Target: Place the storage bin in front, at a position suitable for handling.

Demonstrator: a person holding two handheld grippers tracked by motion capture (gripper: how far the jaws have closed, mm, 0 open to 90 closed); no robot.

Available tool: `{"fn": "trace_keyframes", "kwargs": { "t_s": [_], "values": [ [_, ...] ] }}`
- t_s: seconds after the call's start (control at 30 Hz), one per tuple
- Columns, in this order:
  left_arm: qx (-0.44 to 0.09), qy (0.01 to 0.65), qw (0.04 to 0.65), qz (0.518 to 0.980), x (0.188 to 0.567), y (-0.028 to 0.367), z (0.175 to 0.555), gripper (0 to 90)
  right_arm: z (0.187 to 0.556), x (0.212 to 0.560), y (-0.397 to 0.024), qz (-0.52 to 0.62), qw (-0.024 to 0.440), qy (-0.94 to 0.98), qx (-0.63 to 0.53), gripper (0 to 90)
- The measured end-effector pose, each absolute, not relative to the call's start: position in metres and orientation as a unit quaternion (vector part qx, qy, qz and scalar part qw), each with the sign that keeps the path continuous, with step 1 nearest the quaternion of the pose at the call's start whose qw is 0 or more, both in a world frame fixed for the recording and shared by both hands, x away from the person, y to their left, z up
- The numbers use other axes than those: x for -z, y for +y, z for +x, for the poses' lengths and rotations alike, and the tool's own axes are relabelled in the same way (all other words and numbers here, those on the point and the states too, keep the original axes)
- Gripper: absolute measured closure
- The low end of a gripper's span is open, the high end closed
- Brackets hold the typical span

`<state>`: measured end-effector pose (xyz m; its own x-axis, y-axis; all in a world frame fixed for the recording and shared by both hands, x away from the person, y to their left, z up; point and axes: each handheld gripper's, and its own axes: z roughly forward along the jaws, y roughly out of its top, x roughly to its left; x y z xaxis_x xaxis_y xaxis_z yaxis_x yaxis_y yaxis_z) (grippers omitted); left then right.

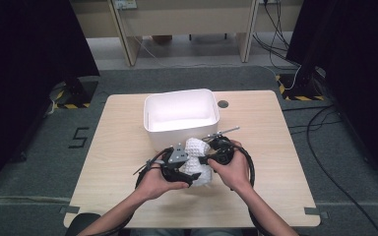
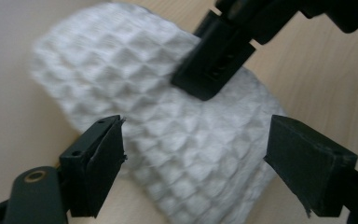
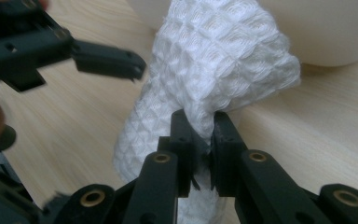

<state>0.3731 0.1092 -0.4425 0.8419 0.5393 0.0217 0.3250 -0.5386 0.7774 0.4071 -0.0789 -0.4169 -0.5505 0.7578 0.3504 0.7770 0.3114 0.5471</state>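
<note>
Right gripper (image 3: 200,123): clenched on a pinched fold of the white waffle cloth (image 3: 214,60).
Left gripper (image 2: 193,154): released, jaws spread either side of the cloth, not pressing.
Cloth: bunched, textured, on the tabletop (image 1: 256,128) just before the white bin (image 1: 181,118).
Progress: likely early; cloth not yet in the bin.

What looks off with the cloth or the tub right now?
Nothing damaged or spilled. The white waffle cloth is bunched into a crumpled lump on the table in front of the white tub, not in it. The right gripper pinches one fold; the left gripper stands open around the cloth.
</note>
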Motion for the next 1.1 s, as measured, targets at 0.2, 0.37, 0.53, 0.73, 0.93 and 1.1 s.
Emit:
{"fn": "trace_keyframes", "kwargs": {
  "t_s": [0.2, 0.37, 0.53, 0.73, 0.93, 1.1],
  "values": [
    [-0.137, 0.245, 0.41, 0.868, 0.452, 0.107, 0.374, 21.4, 0.403, 0.411, -0.073, -0.467, 0.027, -0.806, 0.363, 82.1],
    [-0.145, 0.241, 0.417, 0.865, 0.453, 0.109, 0.373, 32.2, 0.401, 0.408, -0.07, -0.467, 0.046, -0.798, 0.379, 82.1],
    [-0.153, 0.236, 0.417, 0.864, 0.453, 0.112, 0.373, 49.1, 0.402, 0.409, -0.07, -0.474, 0.061, -0.787, 0.391, 81.7],
    [-0.158, 0.243, 0.413, 0.864, 0.453, 0.114, 0.374, 65.9, 0.403, 0.41, -0.069, -0.477, 0.068, -0.783, 0.394, 80.8],
    [-0.162, 0.249, 0.404, 0.865, 0.454, 0.116, 0.374, 72.1, 0.403, 0.411, -0.068, -0.475, 0.061, -0.784, 0.396, 77.3],
    [-0.164, 0.252, 0.401, 0.866, 0.453, 0.116, 0.374, 72.6, 0.404, 0.412, -0.067, -0.478, 0.063, -0.781, 0.397, 77.0]
  ]
}}
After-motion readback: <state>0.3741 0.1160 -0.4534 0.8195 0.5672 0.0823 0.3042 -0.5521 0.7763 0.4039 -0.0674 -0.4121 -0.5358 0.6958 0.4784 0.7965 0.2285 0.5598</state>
